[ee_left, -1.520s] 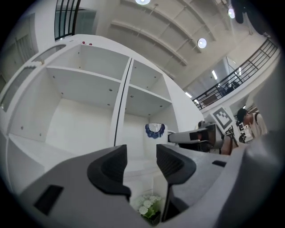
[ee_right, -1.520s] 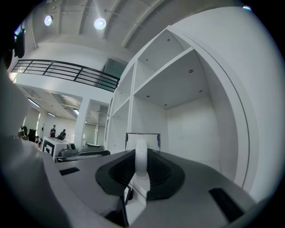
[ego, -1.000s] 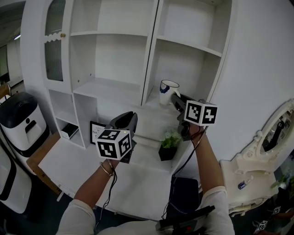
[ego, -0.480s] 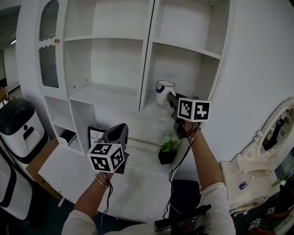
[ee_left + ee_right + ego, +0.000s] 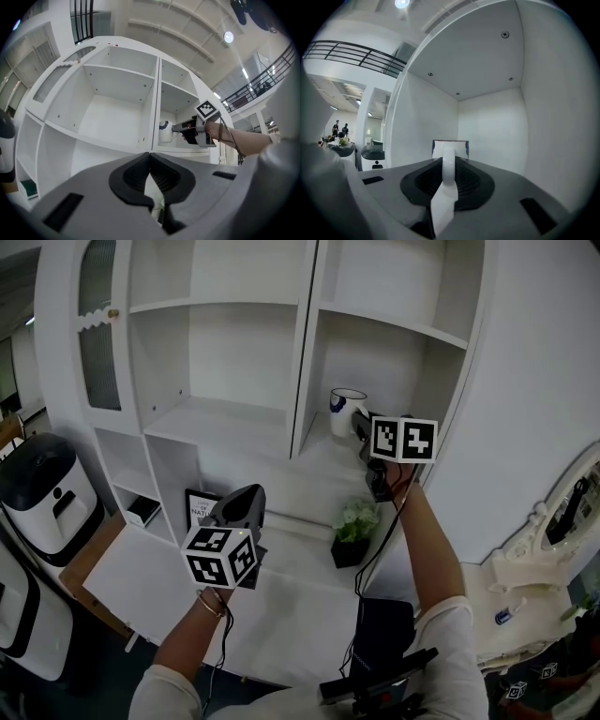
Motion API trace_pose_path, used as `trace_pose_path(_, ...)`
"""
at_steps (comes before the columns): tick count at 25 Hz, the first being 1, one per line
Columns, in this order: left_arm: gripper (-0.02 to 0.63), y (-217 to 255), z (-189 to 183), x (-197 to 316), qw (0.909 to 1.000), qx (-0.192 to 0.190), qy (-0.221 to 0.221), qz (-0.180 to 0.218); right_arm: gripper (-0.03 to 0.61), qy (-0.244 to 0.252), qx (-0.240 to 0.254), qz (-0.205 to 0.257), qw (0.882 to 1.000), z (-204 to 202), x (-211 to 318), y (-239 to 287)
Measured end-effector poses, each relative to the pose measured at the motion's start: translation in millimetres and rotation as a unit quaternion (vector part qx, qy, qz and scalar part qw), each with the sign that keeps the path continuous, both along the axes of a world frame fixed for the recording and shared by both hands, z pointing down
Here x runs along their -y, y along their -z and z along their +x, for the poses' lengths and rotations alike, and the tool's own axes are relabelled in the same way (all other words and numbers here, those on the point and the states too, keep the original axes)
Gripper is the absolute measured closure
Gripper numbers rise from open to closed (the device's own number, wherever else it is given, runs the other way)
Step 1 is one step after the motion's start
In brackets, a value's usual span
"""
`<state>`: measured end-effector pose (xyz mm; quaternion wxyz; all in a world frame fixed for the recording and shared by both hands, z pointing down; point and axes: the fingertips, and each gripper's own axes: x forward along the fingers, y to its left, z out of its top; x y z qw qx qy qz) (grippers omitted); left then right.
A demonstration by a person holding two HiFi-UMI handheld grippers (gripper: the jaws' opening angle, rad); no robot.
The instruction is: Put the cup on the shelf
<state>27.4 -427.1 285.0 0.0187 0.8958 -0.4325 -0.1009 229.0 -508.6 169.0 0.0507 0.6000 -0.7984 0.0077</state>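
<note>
Nearest the camera, the left gripper (image 5: 244, 506) is hanging low over the white worktop (image 5: 281, 592), a little lower than a second ago, with its jaws pressed together on nothing. It is taking no part in the work. Just past it, a small potted plant (image 5: 353, 526) is sitting on the worktop, untouched. Beyond the plant, the right arm is stretching further forward than it was a second ago. The right gripper (image 5: 360, 422) is pointing level into the lower right compartment of the shelf unit (image 5: 302, 352), its jaws clamping the handle (image 5: 448, 165) of the cup (image 5: 346, 409). The cup is riding upright at the gripper's tip and now looks to be inside the compartment rather than in front of it. The carry therefore seems nearly done, with setting down and letting go still to come. Whether the cup's base is already touching the shelf board cannot be told. In the head view the gripper is covering the cup's lower side. In the right gripper view the jaw bodies are blocking the board beneath it, and the handle is hiding most of the cup's body. In the left gripper view the cup is too small to judge.
</note>
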Motion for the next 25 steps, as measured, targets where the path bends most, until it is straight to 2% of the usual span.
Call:
trace_pose_path(5,0.604,-2,0,3,0.9999,-0.004,-0.003,-0.010,0.503,-0.005,-0.003,-0.013,1.000,4,15,-5)
trace_pose_path(11,0.604,-5,3,2,0.9999,0.013,0.002,-0.007,0.503,0.005,-0.004,-0.032,0.999,5,27,-12)
trace_pose_path(17,0.604,-16,3,0,0.9995,0.027,0.008,-0.015,0.503,0.008,0.012,-0.019,1.000,10,25,-7)
trace_pose_path(25,0.604,-15,0,-5,0.9995,0.024,0.011,-0.016,0.503,-0.002,0.017,-0.015,1.000,17,23,2)
